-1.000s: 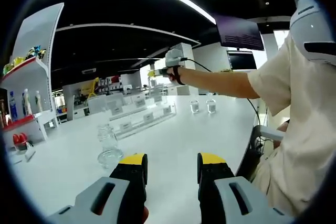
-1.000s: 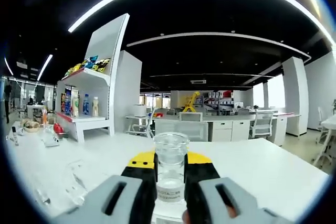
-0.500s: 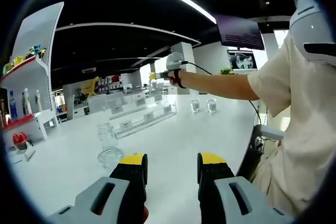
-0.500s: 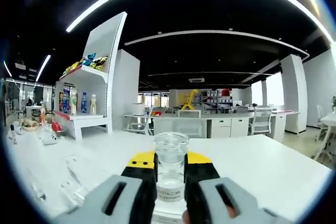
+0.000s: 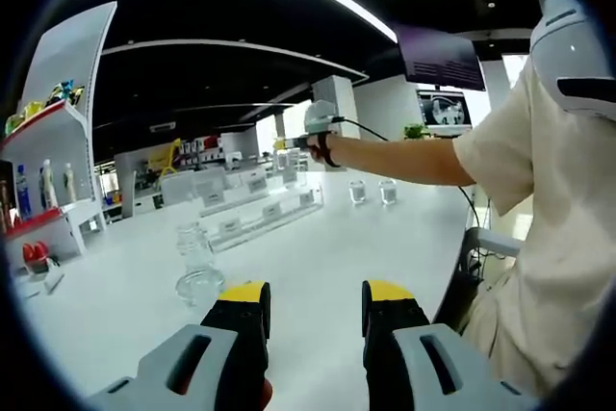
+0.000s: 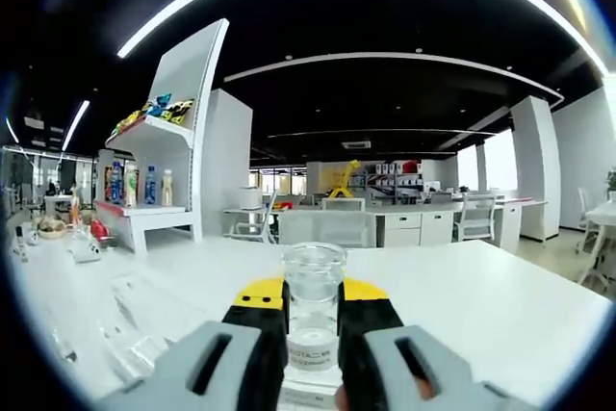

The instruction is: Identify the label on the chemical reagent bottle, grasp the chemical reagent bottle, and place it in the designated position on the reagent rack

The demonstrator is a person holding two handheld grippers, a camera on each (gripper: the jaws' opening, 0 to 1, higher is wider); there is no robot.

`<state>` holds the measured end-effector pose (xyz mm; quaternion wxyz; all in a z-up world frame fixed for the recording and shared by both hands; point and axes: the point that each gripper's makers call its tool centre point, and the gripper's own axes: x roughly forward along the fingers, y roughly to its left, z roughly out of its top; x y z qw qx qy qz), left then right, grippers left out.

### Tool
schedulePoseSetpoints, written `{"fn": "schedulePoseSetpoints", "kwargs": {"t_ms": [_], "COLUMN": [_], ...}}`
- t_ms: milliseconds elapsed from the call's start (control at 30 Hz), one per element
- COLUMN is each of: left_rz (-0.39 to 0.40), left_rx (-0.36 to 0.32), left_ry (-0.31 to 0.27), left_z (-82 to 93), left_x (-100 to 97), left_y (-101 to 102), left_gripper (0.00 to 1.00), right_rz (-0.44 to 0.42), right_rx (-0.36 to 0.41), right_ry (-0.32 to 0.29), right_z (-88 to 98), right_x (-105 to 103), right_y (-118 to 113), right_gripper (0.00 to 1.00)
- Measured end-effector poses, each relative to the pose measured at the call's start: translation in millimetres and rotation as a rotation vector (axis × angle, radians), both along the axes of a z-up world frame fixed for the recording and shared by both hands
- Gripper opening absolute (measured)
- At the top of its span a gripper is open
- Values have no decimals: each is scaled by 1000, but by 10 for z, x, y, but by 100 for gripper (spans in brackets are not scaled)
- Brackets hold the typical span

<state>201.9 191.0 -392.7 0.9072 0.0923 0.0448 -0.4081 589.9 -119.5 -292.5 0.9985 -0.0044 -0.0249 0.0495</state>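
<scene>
Right claw [image 6: 313, 320]: yellow-tipped jaws pinch a clear glass reagent bottle [image 6: 314, 310] from both sides. Bottle upright, mouth open at the top, white label low on its body; label text too small to read. It is held above the white desk [image 6: 481, 305], which stretches ahead in the right gripper view. At lower left of that view lies a clear acrylic piece [image 6: 135, 320] on the desk; its form is hard to make out.

Left claw [image 5: 316, 320]: jaws spread, nothing between them, hovering low over the desk. Just ahead of the left jaw stands a second clear glass bottle [image 5: 198, 262] on the desk, upright, apart from the jaw tip.

In the left gripper view, the person's arm [image 5: 404, 154] reaches out from the right across the desk, with the right claw at its far end near the tiered clear reagent rack [image 5: 252, 211]. The rack carries small white label cards on its steps. 2 more small glass bottles [image 5: 372, 192] stand side by side on the desk to the right of the rack, well apart from it.

Background: a white display shelf [image 6: 159, 175] with coloured drink bottles and snack packs at left; a dark wall screen [image 5: 441, 60] above the person's arm; office desks and chairs farther back.
</scene>
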Motion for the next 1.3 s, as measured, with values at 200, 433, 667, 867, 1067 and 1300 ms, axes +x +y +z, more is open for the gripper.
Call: {"fn": "schedulePoseSetpoints", "kwargs": {"t_ms": [200, 433, 667, 867, 1067, 1300], "left_rz": [0, 3, 4, -1, -12, -25], "left_rx": [0, -1, -1, -10, -17, -8], "left_ry": [2, 3, 2, 3, 14, 32], "left_z": [-5, -2, 2, 0, -25, -96], "left_x": [2, 22, 32, 32, 24, 39], "left_y": [0, 19, 25, 21, -29, -88], "left_gripper": [39, 39, 39, 39, 39, 39], "right_rz": [-3, -4, -7, -6, 1, 10], "right_rx": [-6, -14, -12, -23, -29, -47], "right_ry": [6, 19, 12, 21, 37, 50], "right_z": [-53, -141, -132, -176, -257, -300], "right_x": [7, 38, 47, 32, 61, 89], "right_y": [7, 33, 36, 89, 140, 184], "right_gripper": [18, 18, 18, 18, 18, 18]}}
